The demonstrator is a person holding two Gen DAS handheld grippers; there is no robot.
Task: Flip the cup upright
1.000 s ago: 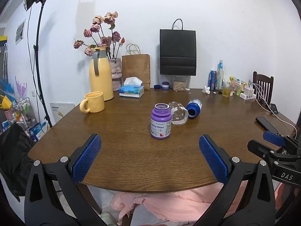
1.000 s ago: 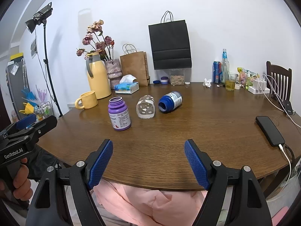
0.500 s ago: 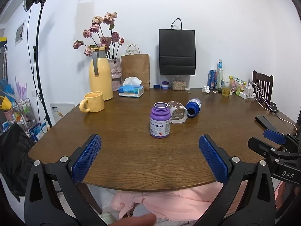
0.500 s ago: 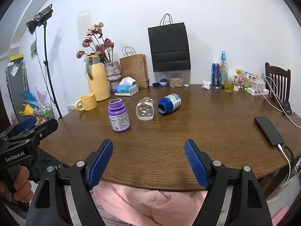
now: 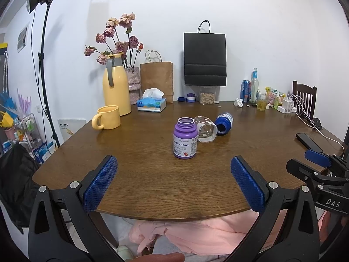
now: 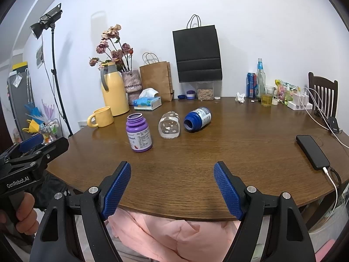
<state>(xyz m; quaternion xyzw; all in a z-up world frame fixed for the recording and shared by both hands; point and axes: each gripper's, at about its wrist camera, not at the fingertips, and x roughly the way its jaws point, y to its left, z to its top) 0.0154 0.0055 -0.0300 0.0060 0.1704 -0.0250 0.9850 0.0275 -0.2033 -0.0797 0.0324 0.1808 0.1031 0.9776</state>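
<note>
Fingers [image 5: 100,183] of left gripper [image 5: 173,182] spread wide, empty, hovering over near edge of bench [image 5: 152,174]. Fingers [image 6: 116,188] of right gripper [image 6: 172,188] likewise spread wide and empty, level with near bench edge, pink cloth [image 6: 174,235] below.

Clear cup [image 6: 169,125] lying on its side near bench centre, mouth turned toward cameras, white dots on its wall; in left view, same cup [image 5: 206,131] just behind and right of purple bottle [image 5: 185,138]. Purple bottle upright, uncapped, label reading "Healthy Heart"; in right view [image 6: 139,132], left of cup with a small gap. Blue bottle [image 6: 198,119] also on its side, open mouth facing forward, just right of cup, apart from it.

Further back on left: yellow mug [image 5: 106,118], yellow thermos jug [image 5: 115,87], vase of dried roses [image 5: 133,85], tissue box [image 5: 151,103], brown paper bag [image 5: 157,80]. Black paper bag [image 6: 197,54] against wall. Black phone [image 6: 313,151] with white cable at right bench edge. Drink can, glass bottle and glass of yellow liquid [image 6: 266,98] at far right, wooden chair [image 6: 322,93] beyond.
</note>
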